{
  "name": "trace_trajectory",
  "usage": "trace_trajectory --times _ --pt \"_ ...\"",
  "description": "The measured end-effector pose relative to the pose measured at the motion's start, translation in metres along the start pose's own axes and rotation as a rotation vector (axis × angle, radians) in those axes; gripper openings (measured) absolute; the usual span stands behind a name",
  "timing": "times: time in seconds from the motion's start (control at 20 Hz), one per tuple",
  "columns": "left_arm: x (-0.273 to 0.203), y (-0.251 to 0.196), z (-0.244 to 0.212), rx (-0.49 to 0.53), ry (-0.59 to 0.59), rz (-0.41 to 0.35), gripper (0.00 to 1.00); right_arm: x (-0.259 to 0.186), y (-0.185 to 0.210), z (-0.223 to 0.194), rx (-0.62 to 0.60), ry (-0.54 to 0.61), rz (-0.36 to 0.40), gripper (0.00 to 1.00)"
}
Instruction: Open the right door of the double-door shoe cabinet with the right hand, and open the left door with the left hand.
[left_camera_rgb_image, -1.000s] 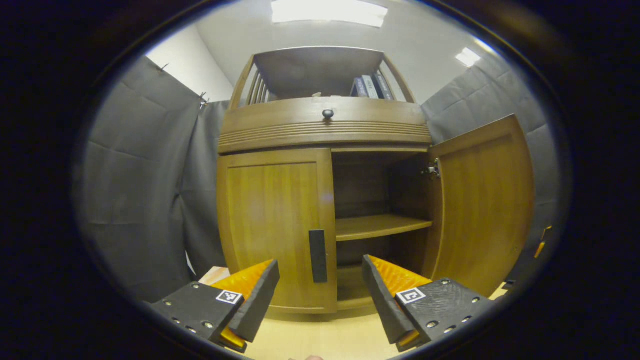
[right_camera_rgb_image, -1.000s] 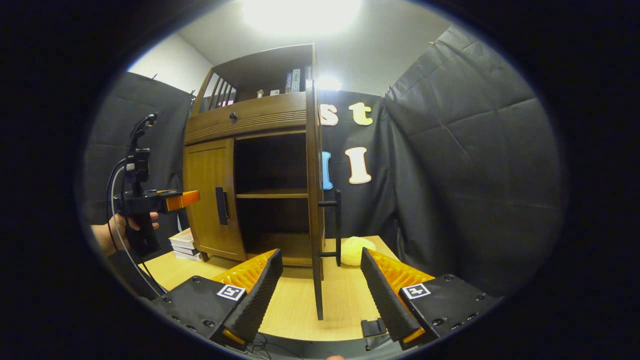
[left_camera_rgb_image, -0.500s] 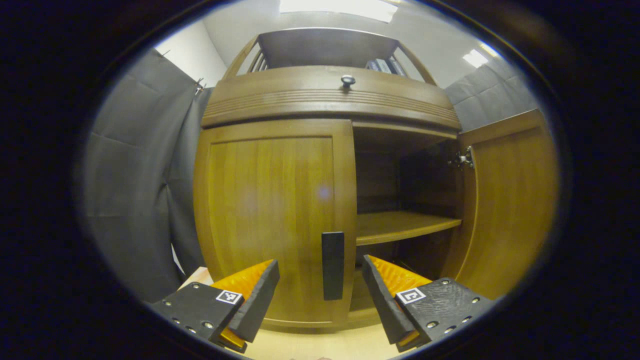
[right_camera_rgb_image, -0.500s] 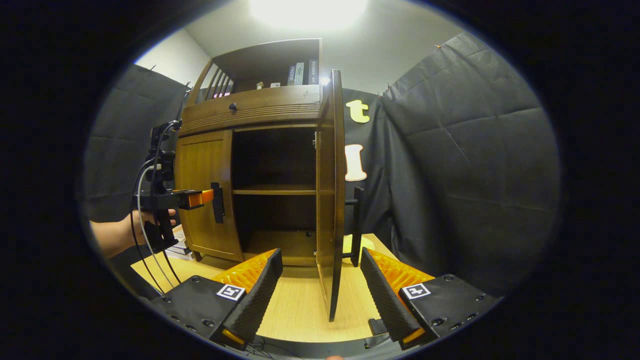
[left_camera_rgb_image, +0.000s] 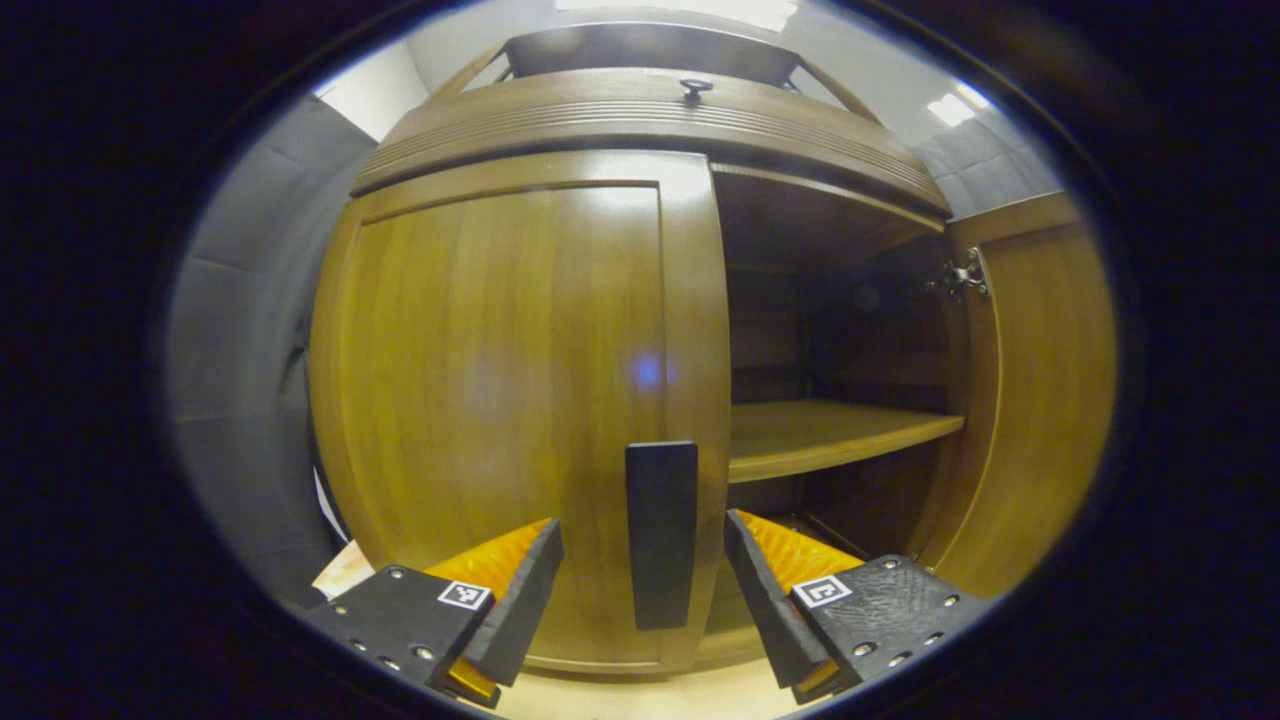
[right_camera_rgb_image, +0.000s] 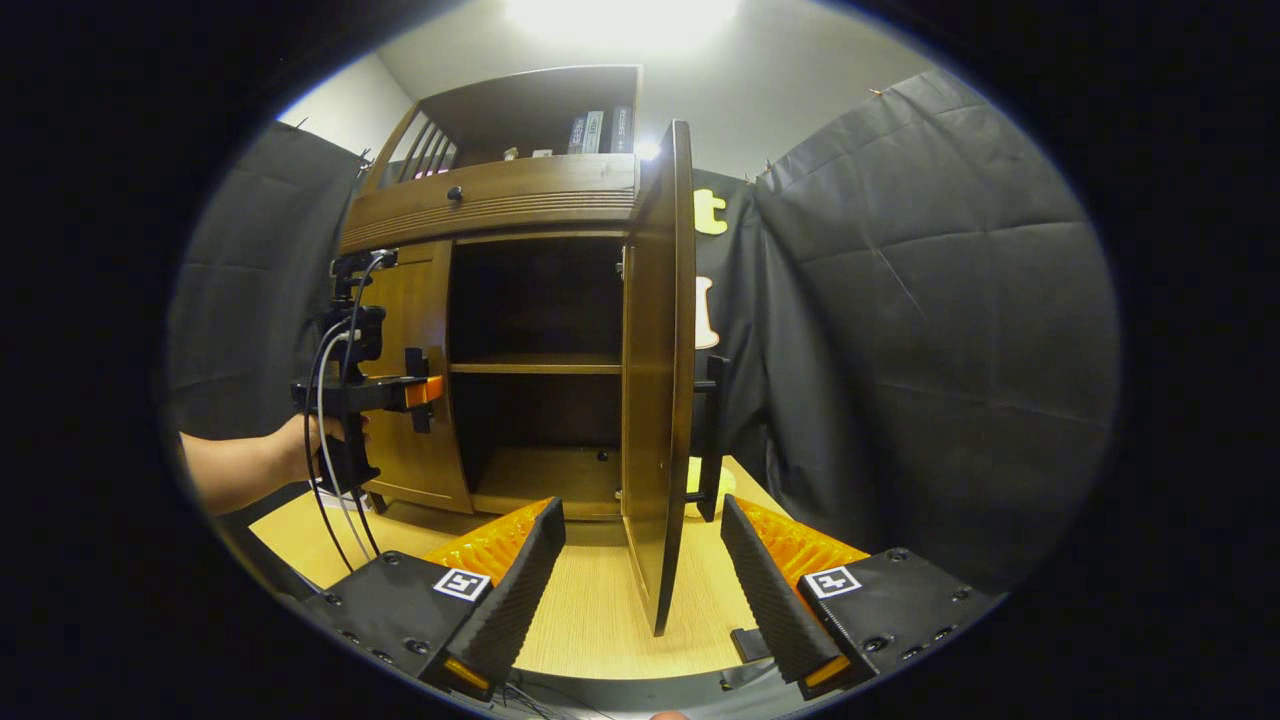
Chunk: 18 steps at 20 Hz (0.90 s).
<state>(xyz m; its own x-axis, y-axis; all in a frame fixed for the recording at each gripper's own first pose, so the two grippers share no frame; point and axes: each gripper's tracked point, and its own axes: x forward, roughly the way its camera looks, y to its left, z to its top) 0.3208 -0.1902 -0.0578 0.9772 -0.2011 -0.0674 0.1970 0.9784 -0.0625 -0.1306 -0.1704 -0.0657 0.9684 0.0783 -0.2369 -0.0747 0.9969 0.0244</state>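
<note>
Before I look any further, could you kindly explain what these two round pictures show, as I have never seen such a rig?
A person holds a two-finger gripper in each hand, and a fisheye camera rides on each. In the left gripper view, the left gripper is open, its fingers either side of the black handle on the closed left door, not yet pressing it. The right gripper view looks from the other hand: the right gripper is open and holds nothing, with the opened right door edge-on ahead. It also shows the person's hand holding the left gripper at the cabinet, which stands on a pale wooden table.
</note>
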Motion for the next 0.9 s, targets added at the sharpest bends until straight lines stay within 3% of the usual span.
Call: trace_trajectory --times 0.1,0.4,0.45,0.5,0.55,0.6,0.7,0.85,0.9 --pt "0.009 -0.001 0.003 0.008 0.001 0.005 0.74 0.0 -0.001 0.002 0.002 -0.01 -0.002 0.98" --pt "0.005 -0.002 -0.003 0.005 0.001 0.021 0.39 -0.003 -0.004 0.003 0.01 -0.015 0.003 0.93" --pt "0.006 -0.001 -0.005 -0.01 0.015 0.022 0.27 -0.003 -0.003 0.003 0.015 -0.017 0.006 0.93" --pt "0.001 -0.002 -0.002 -0.032 0.019 0.025 0.25 -0.004 -0.003 0.004 0.017 -0.019 0.008 0.98" --pt "0.001 -0.002 -0.006 -0.044 0.029 0.026 0.24 -0.006 -0.004 0.004 0.017 -0.022 0.012 0.93" --pt "-0.005 -0.001 -0.003 -0.037 0.027 0.021 0.23 -0.007 -0.002 0.005 0.017 -0.025 0.017 0.98" --pt "-0.014 -0.002 0.001 -0.036 0.022 0.007 0.2 -0.009 0.0 0.006 0.016 -0.03 0.033 0.93" --pt "-0.043 0.004 -0.004 -0.034 0.027 -0.005 0.17 -0.01 0.006 0.008 0.014 -0.037 0.06 0.93" --pt "-0.05 0.005 -0.004 -0.032 0.029 -0.003 0.19 -0.01 0.009 0.008 0.017 -0.037 0.071 0.98"
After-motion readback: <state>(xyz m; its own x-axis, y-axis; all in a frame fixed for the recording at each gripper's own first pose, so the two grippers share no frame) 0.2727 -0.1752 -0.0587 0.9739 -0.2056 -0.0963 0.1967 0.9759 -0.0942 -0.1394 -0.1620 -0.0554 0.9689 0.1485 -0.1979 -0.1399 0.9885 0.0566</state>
